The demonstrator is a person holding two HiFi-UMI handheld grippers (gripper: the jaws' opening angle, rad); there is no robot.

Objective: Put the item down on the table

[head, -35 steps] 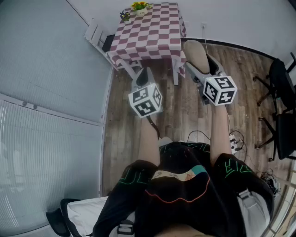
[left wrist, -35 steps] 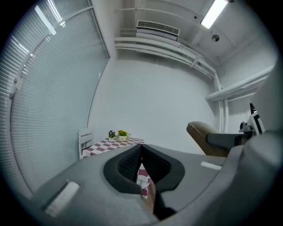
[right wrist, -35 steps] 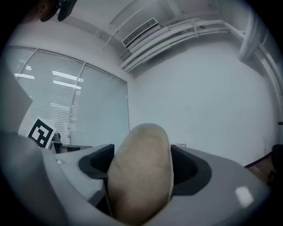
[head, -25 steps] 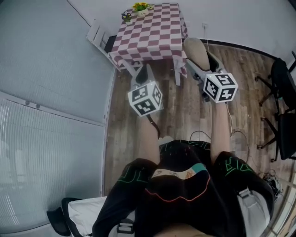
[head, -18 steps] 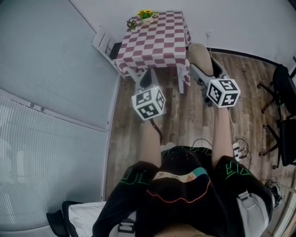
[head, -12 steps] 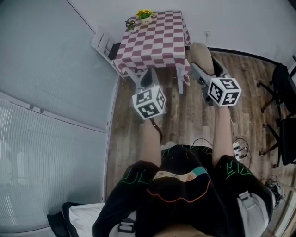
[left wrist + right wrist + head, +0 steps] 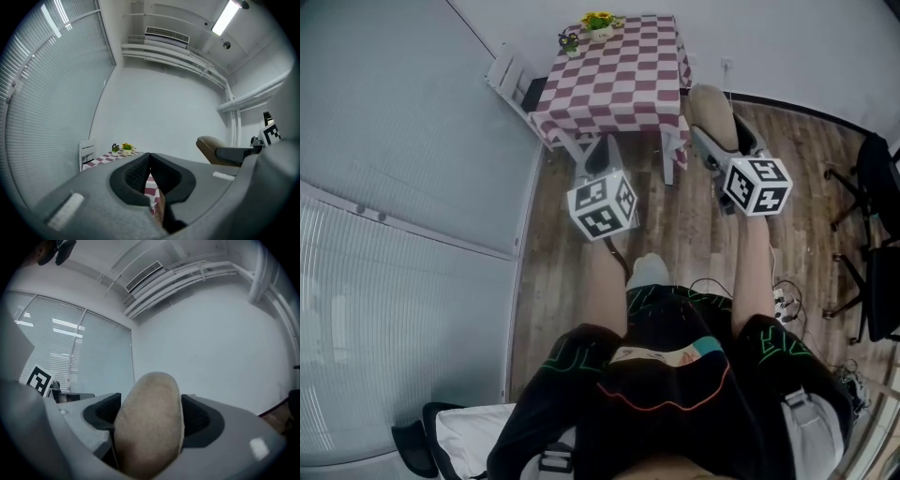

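A tan oblong item [image 7: 712,109] sticks out of my right gripper [image 7: 719,141], which is shut on it and held in the air above the wooden floor, just right of the table's near corner. In the right gripper view the item [image 7: 150,427] fills the gap between both pads of that gripper [image 7: 149,405]. The table [image 7: 623,75] has a pink-and-white checked cloth. My left gripper [image 7: 598,157] hovers at the table's near edge, shut and empty; in its own view the gripper [image 7: 150,161] has its pads together. The item [image 7: 211,146] also shows there.
A yellow flower pot [image 7: 600,21] and a small dark plant [image 7: 570,40] stand at the table's far edge. A white chair [image 7: 511,80] is left of the table. Black office chairs [image 7: 877,178] and floor cables [image 7: 783,302] lie to the right. A blinded glass wall [image 7: 394,187] runs along the left.
The person has stepped slightly toward the table, and a foot now shows below the left gripper. Both grippers keep their poses; the right still holds the item.
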